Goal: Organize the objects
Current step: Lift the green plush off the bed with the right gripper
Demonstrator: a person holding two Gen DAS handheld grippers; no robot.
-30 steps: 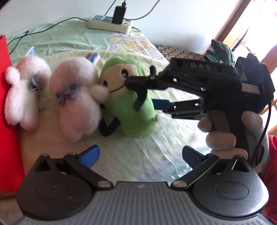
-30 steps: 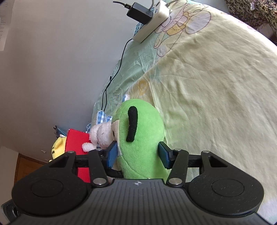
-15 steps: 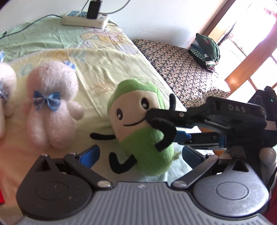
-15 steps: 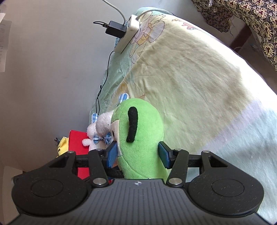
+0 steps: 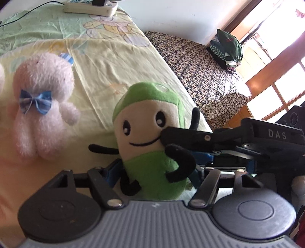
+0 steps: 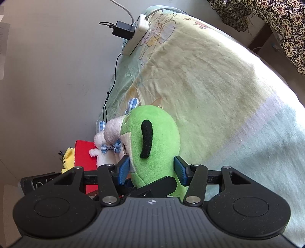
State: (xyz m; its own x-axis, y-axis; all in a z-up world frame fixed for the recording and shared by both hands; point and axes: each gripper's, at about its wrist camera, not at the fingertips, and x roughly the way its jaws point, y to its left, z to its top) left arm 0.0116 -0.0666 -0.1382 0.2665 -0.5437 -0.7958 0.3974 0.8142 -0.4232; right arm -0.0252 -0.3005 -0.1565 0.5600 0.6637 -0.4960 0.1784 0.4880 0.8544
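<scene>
**Handing the green plush across without dropping it**

Left of everything, the pink plush [image 5: 41,116] lies on the bedsheet [image 5: 118,63]. The left gripper [image 5: 154,171] straddles the green plush [image 5: 150,145], fingers spread; close it squarely before the right gripper [image 6: 151,168], pinching the toy's sides, lets go.

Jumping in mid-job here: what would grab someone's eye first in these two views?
The green plush toy with a smiling face, front and centre, clamped between the right gripper pads, with the left gripper closing in around its base. Beside it on the yellow bedsheet lies a white fluffy plush with a blue bow, and a power strip sits at the far edge.
</scene>
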